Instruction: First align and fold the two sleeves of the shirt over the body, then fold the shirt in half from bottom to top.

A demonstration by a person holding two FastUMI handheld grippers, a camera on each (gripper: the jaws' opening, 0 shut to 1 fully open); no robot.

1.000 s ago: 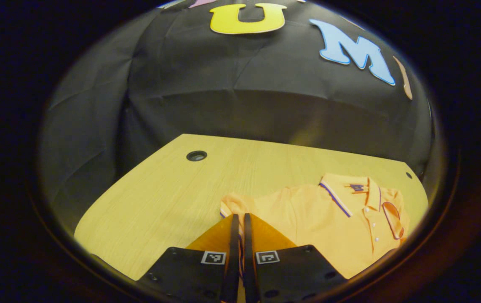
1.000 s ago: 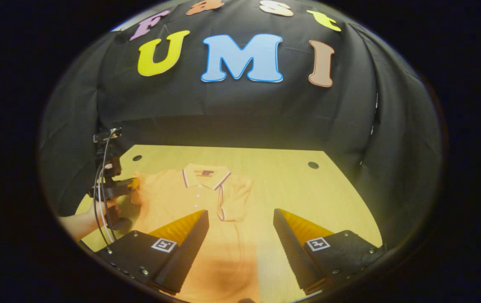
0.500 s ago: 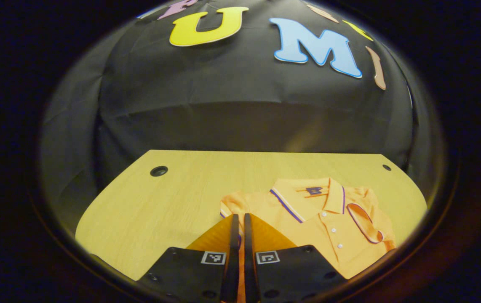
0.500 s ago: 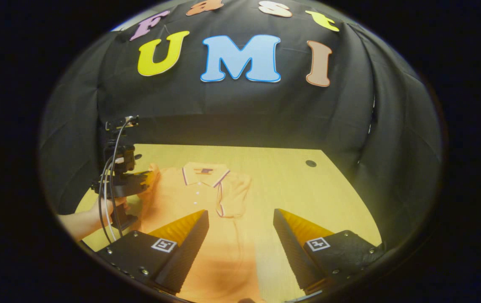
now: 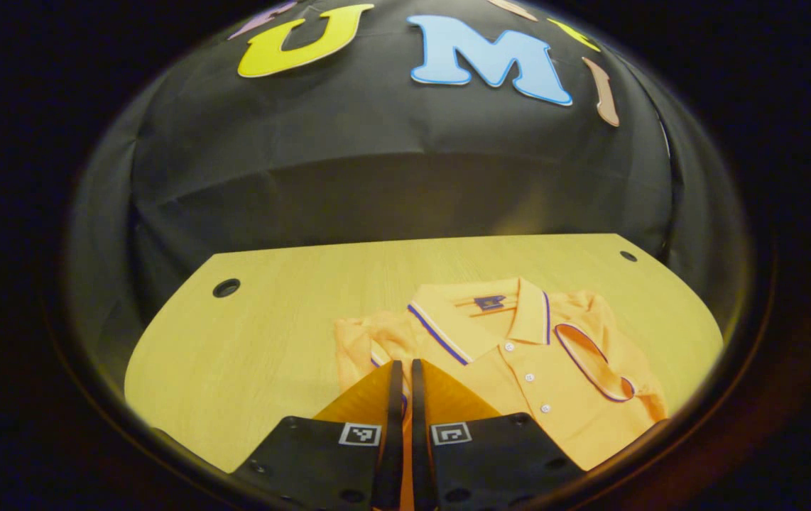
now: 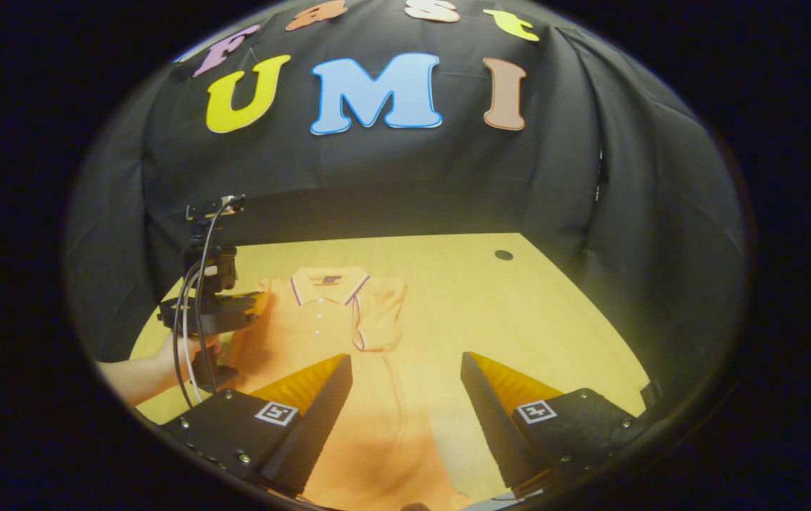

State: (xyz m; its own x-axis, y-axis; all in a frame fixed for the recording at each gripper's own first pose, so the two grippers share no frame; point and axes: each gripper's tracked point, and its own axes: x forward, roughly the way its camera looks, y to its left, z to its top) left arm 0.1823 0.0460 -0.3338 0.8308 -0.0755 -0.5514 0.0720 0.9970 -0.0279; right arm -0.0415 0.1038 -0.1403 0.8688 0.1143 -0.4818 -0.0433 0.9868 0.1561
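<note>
The left gripper (image 5: pixel 402 369), jaws pinching the left sleeve (image 5: pixel 359 341) of the orange polo shirt (image 5: pixel 540 369) lying on the wooden table (image 5: pixel 270 312), has carried it inward toward the collar; this fold is nearly complete. The right gripper (image 6: pixel 405 376) hovers, jaws spread.

No readable wording stood anywhere apart from the wall. The shirt's (image 5: pixel 519 355) neck label (image 5: pixel 489 303) was a dark patch too small to read, and each gripper finger mount bore only a square coded marker (image 5: pixel 358 434).
</note>
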